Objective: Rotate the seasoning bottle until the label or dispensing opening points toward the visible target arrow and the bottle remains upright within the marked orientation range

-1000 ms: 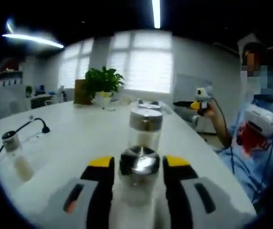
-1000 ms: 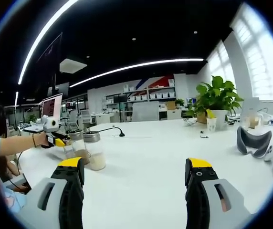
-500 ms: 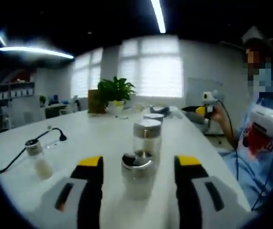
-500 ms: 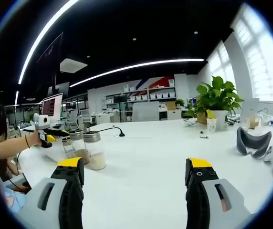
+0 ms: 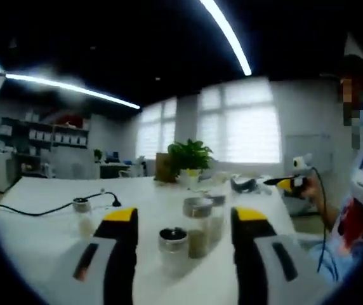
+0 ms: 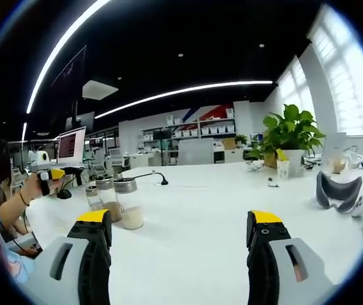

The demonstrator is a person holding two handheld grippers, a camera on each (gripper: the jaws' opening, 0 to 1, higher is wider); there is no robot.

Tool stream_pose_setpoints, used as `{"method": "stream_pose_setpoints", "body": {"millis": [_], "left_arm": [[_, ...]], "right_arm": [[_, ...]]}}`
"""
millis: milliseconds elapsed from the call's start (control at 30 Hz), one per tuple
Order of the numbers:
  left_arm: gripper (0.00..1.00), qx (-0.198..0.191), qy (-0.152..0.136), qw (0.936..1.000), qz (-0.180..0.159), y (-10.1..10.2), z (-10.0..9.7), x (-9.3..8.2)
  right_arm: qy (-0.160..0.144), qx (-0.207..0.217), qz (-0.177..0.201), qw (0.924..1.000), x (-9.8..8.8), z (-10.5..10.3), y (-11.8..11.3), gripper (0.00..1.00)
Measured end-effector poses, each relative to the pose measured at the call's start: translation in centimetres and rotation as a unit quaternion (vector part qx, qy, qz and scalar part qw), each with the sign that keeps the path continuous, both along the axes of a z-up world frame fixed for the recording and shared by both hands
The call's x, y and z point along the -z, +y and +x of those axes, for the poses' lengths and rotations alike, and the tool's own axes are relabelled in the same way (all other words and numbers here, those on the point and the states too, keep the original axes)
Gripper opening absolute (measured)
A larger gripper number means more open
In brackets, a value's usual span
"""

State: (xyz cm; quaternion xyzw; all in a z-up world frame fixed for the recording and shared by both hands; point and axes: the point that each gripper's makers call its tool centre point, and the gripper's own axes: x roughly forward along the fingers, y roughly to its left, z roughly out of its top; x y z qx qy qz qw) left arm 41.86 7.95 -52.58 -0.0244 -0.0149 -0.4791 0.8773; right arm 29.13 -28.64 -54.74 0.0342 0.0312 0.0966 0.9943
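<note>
Both grippers free, seasoning bottle upright on worktop ahead of left jaws

Left gripper (image 5: 184, 219): jaws wide apart, nothing in them; seasoning bottle (image 5: 172, 249) stands dead ahead between the jaw tips but a little beyond, not touched, long axis vertical, steel cap up. Two taller jars (image 5: 198, 225) just behind it, a small one (image 5: 82, 215) off to the side near a black cable (image 5: 54, 208). Right gripper (image 6: 180, 221): jaws also apart & empty, over bare white worktop (image 6: 194, 210), bottles (image 6: 128, 202) well off to its left. Left is clearly nearer. No arrow or label visible, so can't tell which way the bottle faces
</note>
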Motion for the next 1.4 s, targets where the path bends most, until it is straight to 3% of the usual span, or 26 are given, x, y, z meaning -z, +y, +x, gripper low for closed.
{"method": "stream_pose_setpoints", "body": {"millis": [33, 133, 267, 500, 600, 733, 833, 1067, 1200, 1400], "left_arm": [[0.65, -0.012, 0.004, 0.9998, 0.016, 0.2, -0.1, 0.5], [0.78, -0.023, 0.006, 0.9997, 0.008, 0.5, -1.5, 0.7], [0.77, -0.045, 0.018, 0.9988, -0.003, 1.5, -2.2, 0.8], [0.79, -0.041, 0.019, 0.9989, -0.007, 2.5, -4.2, 1.0], [0.83, -0.056, 0.019, 0.9982, 0.015, 2.8, -4.3, 2.0], [0.84, -0.085, 0.008, 0.9954, 0.044, 3.4, -3.6, 2.6], [0.87, -0.094, 0.011, 0.9944, 0.047, 3.7, -3.3, 2.7], [0.86, -0.113, 0.008, 0.9932, 0.029, 3.9, -2.7, 2.0], [0.86, -0.121, 0.015, 0.9926, -0.002, 4.3, -1.4, 0.5], [0.82, -0.123, -0.010, 0.9923, -0.010, 3.4, 0.9, -0.8]], "right_arm": [[0.000, 0.002, -0.002, 1.0000, 0.0, 0.0, -0.1, 0.91], [0.003, 0.004, -0.004, 1.0000, 0.1, 0.0, -0.2, 0.91], [0.003, 0.006, 0.006, 1.0000, 0.1, -0.1, -0.3, 0.91], [-0.001, 0.016, -0.001, 0.9999, -0.2, -0.4, -0.6, 0.90], [0.000, 0.009, -0.002, 1.0000, -0.2, -0.4, -0.3, 0.90], [-0.005, 0.012, -0.008, 0.9999, -0.5, -0.6, -0.4, 0.90], [-0.005, 0.017, -0.007, 0.9998, -0.5, -0.7, -0.9, 0.90], [0.003, 0.016, 0.001, 0.9999, 0.0, -0.4, -0.9, 0.90], [0.008, 0.012, 0.004, 0.9999, 0.3, -0.1, -0.7, 0.90], [0.014, 0.010, 0.005, 0.9998, 0.5, 0.0, -0.6, 0.90]]}}
